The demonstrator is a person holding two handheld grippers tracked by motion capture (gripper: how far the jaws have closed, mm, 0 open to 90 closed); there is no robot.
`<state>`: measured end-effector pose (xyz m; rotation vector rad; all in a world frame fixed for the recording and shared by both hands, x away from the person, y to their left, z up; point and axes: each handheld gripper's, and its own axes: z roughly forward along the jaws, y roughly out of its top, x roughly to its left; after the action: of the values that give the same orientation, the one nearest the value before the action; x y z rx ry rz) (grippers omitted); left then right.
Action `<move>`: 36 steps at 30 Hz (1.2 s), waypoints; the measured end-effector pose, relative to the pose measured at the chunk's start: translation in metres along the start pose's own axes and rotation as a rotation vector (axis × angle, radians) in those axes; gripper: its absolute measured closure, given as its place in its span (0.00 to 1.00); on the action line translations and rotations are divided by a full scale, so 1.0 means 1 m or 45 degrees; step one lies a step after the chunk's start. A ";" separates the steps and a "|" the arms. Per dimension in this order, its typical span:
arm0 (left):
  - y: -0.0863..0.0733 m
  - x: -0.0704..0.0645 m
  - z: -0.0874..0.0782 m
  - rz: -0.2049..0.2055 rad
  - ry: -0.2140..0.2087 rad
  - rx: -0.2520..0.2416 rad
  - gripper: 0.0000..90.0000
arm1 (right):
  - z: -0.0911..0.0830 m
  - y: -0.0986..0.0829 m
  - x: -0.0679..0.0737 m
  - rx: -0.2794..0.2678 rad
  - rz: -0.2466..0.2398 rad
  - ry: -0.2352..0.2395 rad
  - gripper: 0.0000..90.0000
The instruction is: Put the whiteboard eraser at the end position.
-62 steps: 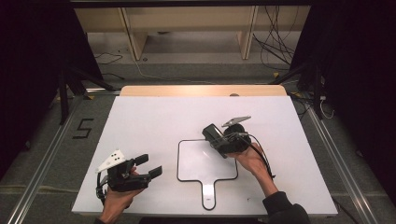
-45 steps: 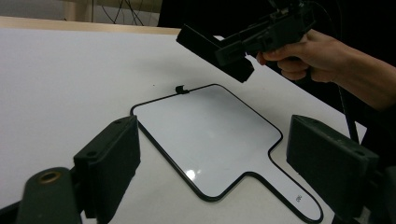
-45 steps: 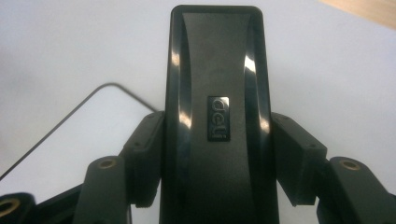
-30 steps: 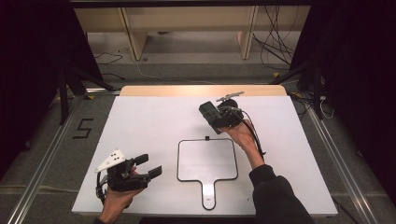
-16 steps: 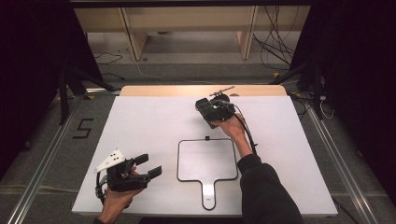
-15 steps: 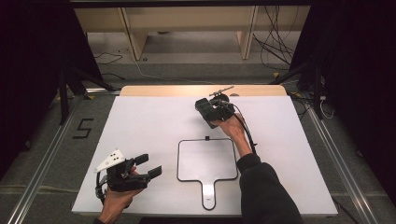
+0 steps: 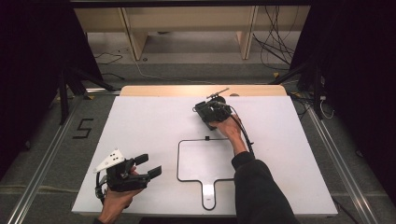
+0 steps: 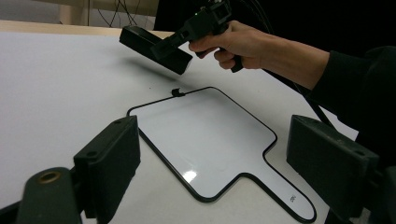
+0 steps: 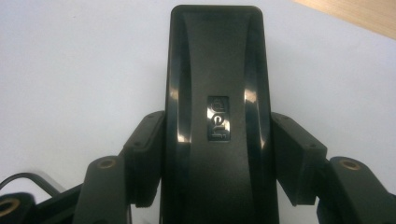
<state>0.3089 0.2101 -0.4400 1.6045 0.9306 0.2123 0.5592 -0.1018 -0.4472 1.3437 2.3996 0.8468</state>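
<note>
White tabletop (image 7: 154, 126) is carrying a handled whiteboard (image 7: 205, 161) in the high view; the right tongs (image 7: 205, 111) are hovering beyond it. Left tongs (image 8: 224, 158) are gaping, released, facing the whiteboard. Right tongs (image 9: 217, 154) are clenching a black eraser (image 9: 215, 112).

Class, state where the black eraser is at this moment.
The eraser is clamped in the right gripper, held above the table just beyond the whiteboard's far edge, right of centre in the high view.
</note>
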 end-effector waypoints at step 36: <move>0.000 0.000 0.000 -0.005 -0.001 -0.003 0.19 | 0.002 -0.001 0.009 0.001 -0.005 0.045 0.17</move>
<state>0.3083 0.2101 -0.4401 1.6000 0.9327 0.2102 0.5550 -0.0940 -0.4494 1.3344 2.4289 0.8762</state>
